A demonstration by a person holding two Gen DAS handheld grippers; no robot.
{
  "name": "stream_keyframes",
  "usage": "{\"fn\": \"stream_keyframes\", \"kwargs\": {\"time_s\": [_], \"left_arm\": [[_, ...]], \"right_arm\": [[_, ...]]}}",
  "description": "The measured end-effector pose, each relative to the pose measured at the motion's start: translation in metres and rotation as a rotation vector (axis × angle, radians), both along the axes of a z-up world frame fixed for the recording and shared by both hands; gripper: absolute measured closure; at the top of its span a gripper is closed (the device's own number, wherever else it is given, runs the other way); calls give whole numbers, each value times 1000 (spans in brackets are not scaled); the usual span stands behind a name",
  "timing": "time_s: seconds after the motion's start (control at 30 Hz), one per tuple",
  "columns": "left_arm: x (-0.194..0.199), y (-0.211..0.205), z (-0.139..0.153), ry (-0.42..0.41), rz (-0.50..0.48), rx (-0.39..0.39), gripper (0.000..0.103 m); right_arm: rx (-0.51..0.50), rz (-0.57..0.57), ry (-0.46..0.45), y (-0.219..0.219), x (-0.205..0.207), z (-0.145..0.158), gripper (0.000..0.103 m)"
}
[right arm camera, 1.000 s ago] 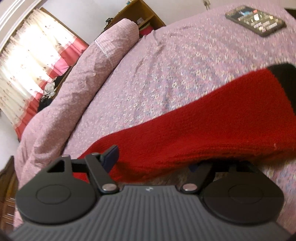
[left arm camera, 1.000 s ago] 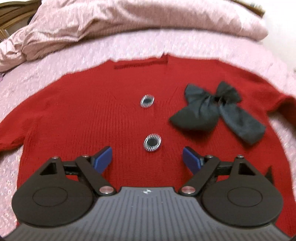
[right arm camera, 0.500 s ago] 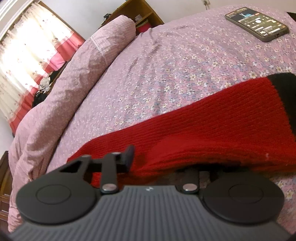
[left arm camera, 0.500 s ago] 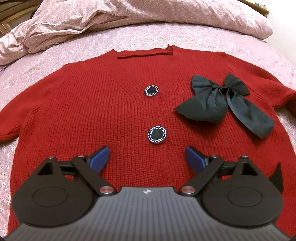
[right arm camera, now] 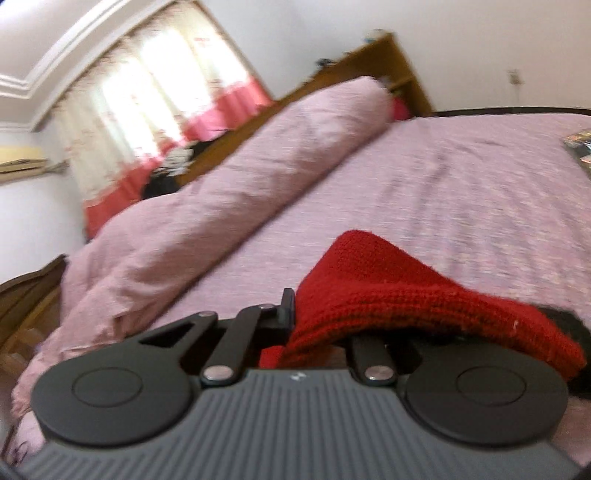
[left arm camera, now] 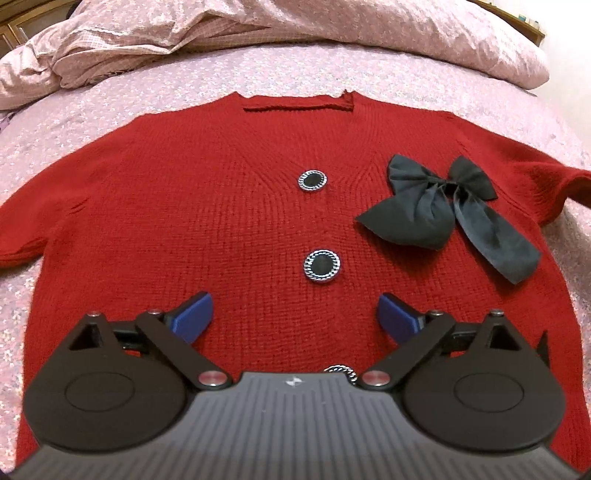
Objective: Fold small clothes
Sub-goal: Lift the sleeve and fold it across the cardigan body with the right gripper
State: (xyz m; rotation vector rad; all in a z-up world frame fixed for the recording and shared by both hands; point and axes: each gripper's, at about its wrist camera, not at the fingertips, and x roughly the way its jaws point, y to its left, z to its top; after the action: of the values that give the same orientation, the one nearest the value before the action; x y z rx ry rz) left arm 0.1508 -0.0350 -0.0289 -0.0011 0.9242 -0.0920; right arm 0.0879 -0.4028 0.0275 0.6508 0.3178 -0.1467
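Right wrist view: right tool (right arm camera: pixel 325 325), jaws just closed, grips red sleeve (right arm camera: pixel 406 295) (lifted off bed (right arm camera: pixel 461 177)). Left tool (left arm camera: pixel 295 314), gaping, hovers over sweater (left arm camera: pixel 184 206) body directly ahead.

The left wrist view looks steeply down from close above the sweater (left arm camera: pixel 184 221) spread on the bed (left arm camera: pixel 406 74), facing the duvet (left arm camera: pixel 295 22). The right wrist view, blurred, sits low and tilted at the sweater's sleeve (right arm camera: pixel 388 295), looking across the bed toward the curtains (right arm camera: pixel 147 92). Both views share sweater, bed and duvet.
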Motion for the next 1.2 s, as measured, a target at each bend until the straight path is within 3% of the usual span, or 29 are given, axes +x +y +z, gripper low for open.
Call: {"fn": "stream_keyframes", "kwargs": {"time_s": [0.2, 0.33, 0.53, 0.9, 1.07, 1.1, 1.17, 1.2], "left_arm": [[-5, 11, 6, -22, 18, 46, 5], [-5, 26, 8, -23, 52, 21, 5], [-6, 37, 12, -38, 76, 38, 5], [-8, 48, 9, -42, 97, 62, 5], [-9, 53, 5, -33, 119, 66, 5], [-9, 54, 5, -34, 120, 67, 5], [-11, 53, 6, -38, 119, 71, 5], [-11, 53, 7, -41, 118, 74, 5]], "right_arm": [[40, 142, -54, 35, 15, 17, 91], [65, 231, -75, 62, 28, 24, 91], [-2, 359, -83, 113, 53, 32, 91], [-51, 487, 57, 172, 89, -13, 89], [-54, 539, 187, 186, 99, -43, 88], [-56, 547, 204, 188, 99, -49, 87], [-48, 552, 234, 189, 97, -58, 66], [-30, 559, 232, 189, 95, -61, 62]]}}
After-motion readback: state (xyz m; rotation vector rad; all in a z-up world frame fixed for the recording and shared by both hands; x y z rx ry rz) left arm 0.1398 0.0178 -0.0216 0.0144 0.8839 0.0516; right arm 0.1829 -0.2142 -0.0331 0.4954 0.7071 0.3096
